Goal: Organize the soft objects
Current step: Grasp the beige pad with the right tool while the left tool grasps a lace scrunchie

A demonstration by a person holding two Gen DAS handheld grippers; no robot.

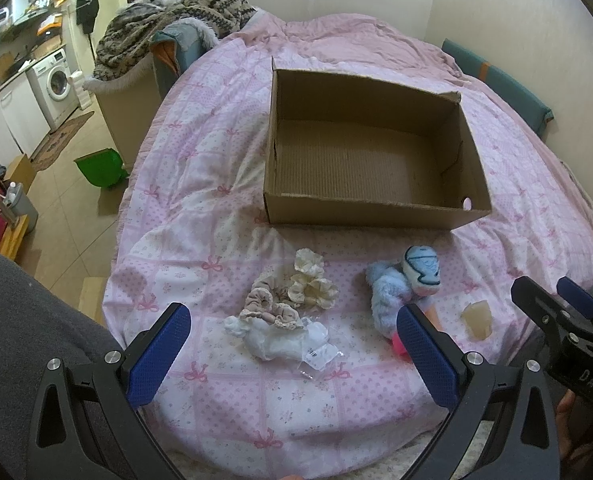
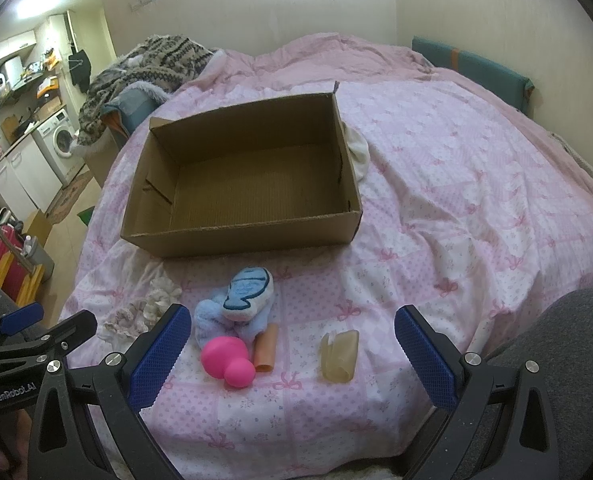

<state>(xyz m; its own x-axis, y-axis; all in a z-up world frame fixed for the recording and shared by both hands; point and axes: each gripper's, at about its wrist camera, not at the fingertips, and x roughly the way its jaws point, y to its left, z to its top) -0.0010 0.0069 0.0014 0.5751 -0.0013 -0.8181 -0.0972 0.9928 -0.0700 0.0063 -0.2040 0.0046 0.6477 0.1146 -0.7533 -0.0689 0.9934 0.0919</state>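
Both grippers, left gripper and right gripper, gape above bedspread

Box: the cardboard box stands on the bed, well ahead of both sets of jaws.
Left jaws: the scrunchie pile lies on the bed between them.
Right jaws: the plush toy, round toy and folded glove lie between them, plush farthest forward.
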